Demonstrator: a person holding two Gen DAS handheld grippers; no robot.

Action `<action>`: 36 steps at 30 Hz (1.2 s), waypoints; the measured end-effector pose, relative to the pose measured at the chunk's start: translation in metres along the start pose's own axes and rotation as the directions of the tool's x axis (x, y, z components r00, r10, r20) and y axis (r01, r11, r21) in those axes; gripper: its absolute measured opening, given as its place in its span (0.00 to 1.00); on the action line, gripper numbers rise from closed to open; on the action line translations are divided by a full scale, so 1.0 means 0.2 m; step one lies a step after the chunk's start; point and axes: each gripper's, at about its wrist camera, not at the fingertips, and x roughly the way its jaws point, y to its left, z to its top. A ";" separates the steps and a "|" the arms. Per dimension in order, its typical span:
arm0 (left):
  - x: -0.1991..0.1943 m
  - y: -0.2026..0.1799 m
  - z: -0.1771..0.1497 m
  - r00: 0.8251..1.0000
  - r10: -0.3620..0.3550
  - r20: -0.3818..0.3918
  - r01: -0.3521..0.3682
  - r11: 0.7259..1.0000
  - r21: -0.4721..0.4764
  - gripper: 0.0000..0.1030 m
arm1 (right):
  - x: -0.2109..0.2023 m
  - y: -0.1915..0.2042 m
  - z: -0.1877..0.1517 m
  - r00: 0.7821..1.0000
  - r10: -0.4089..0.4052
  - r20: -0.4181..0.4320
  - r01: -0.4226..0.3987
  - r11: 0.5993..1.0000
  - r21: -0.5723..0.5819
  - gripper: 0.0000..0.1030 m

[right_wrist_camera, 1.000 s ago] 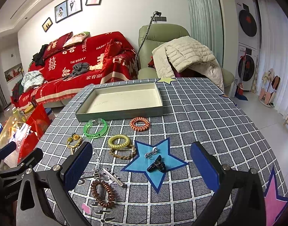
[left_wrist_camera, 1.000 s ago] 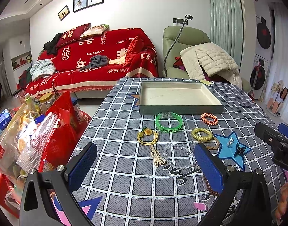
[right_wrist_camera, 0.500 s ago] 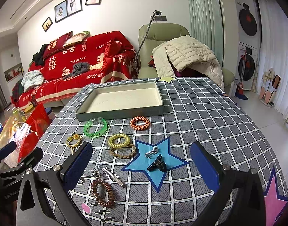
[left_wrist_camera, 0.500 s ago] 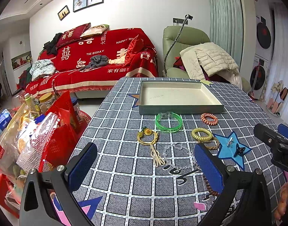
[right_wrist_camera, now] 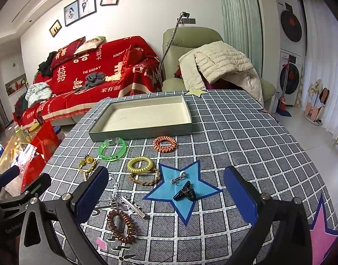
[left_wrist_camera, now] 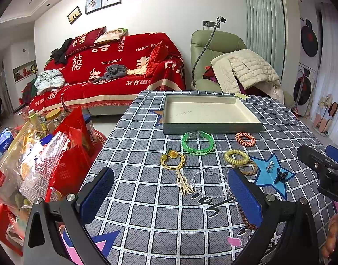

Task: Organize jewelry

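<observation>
An empty grey tray (left_wrist_camera: 211, 128) (right_wrist_camera: 142, 130) stands at the far side of the checked tablecloth. In front of it lie a green bangle (left_wrist_camera: 197, 143) (right_wrist_camera: 113, 149), an orange coil tie (left_wrist_camera: 245, 139) (right_wrist_camera: 164, 144), a yellow coil tie (left_wrist_camera: 236, 157) (right_wrist_camera: 139, 164), a braided band (right_wrist_camera: 144, 178), a yellow flower bracelet (left_wrist_camera: 173, 160), a clear bead string (left_wrist_camera: 204, 176), a black claw clip (right_wrist_camera: 184, 192), a small silver piece (right_wrist_camera: 178, 177), a brown coil tie (right_wrist_camera: 121, 225) and a silver clip (right_wrist_camera: 133, 206). My left gripper (left_wrist_camera: 171, 195) is open and empty. My right gripper (right_wrist_camera: 165, 195) is open and empty above the claw clip.
Red bags and jars (left_wrist_camera: 36, 154) stand off the table's left edge. A red sofa (left_wrist_camera: 115, 72) and a green armchair (right_wrist_camera: 191, 66) with a pale jacket are beyond the table. The table's right edge (right_wrist_camera: 312, 154) drops to the floor.
</observation>
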 end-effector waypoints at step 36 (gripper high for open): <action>0.54 0.16 0.10 0.973 -0.064 -0.221 0.068 0.998 0.011 1.00 | 0.35 -0.16 0.10 0.975 0.053 -0.216 -0.034 0.995 0.091 1.00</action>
